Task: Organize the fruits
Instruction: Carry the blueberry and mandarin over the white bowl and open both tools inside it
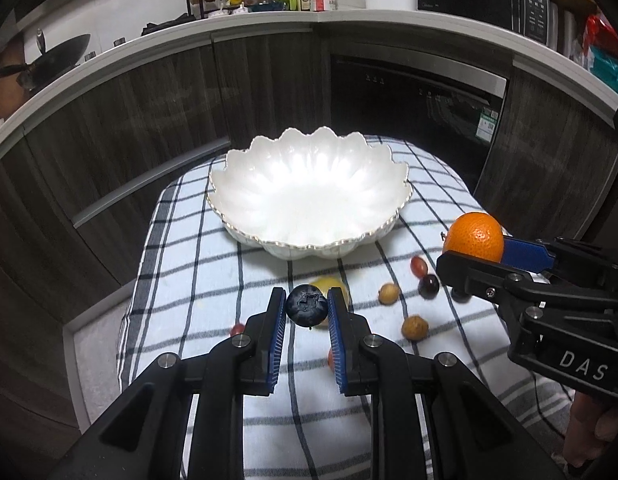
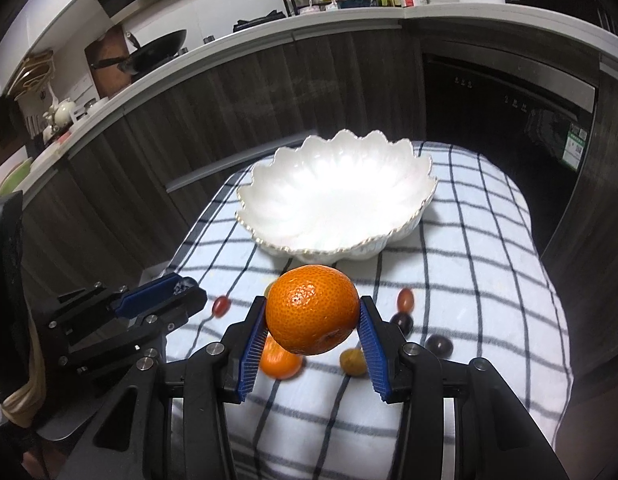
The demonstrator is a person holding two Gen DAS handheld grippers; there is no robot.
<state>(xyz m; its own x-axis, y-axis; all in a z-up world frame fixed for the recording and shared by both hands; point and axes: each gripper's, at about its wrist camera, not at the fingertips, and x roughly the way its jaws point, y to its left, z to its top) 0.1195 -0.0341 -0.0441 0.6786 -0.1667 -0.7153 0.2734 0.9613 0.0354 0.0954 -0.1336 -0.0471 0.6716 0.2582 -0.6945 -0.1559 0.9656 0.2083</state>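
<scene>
Left gripper (image 1: pixel 307 305) nearly closed, blue pads pinching a blueberry (image 1: pixel 306 305) at the very tips, clear of the cloth. Right gripper (image 2: pixel 313 316) spread about a third of the way, pads clamped on either side of an orange mandarin (image 2: pixel 312 313), likewise lifted off the surface. Straight ahead of both and a little below: the white scalloped bowl (image 1: pixel 237 176), apparently empty, standing on the checked cloth (image 1: pixel 197 264) toward its far end. From the left wrist view, bowl almost dead centre beyond the blueberry; from the right wrist view, also ahead, slightly right of centre. Neither clearly nearer. Judged next: forward and over the near rim, then release. Loose below: a second mandarin (image 2: pixel 280 360), grapes (image 2: pixel 405 300), small brown fruits (image 1: pixel 414 326).
</scene>
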